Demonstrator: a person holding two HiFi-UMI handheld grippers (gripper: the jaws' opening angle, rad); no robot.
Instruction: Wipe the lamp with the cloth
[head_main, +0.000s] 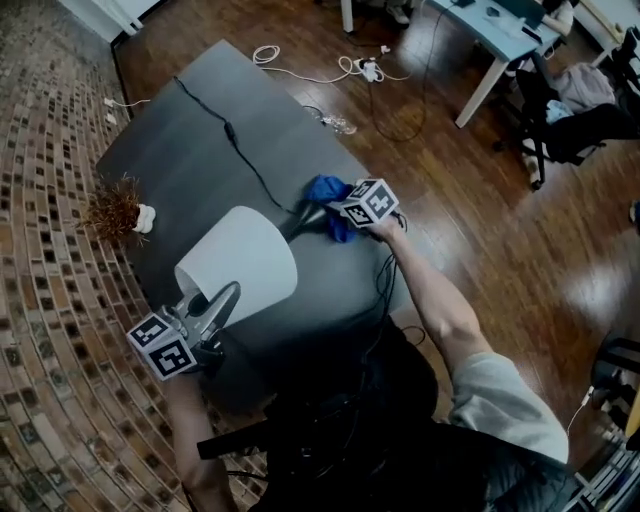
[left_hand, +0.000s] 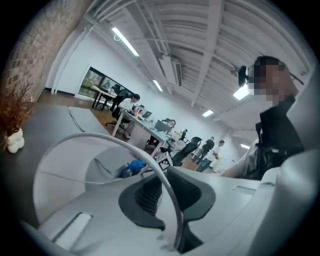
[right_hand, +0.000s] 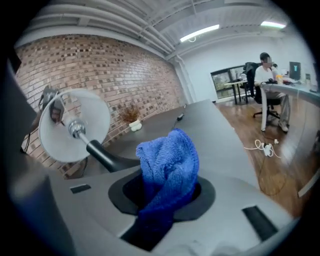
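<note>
Now the left gripper (head_main: 228, 296) pinches the rim of the white lamp (head_main: 240, 262) at the lower left of the frame, while the right gripper (head_main: 335, 215) clamps the blue cloth (head_main: 325, 190) near the centre.

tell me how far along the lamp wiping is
Done: the blue cloth is picked up, pinched in the right tongs. In hand: the left tongs clamp the lampshade rim, steadying it. Left: the wiping itself; the cloth sits by the lamp's stem, not on the shade.
</note>
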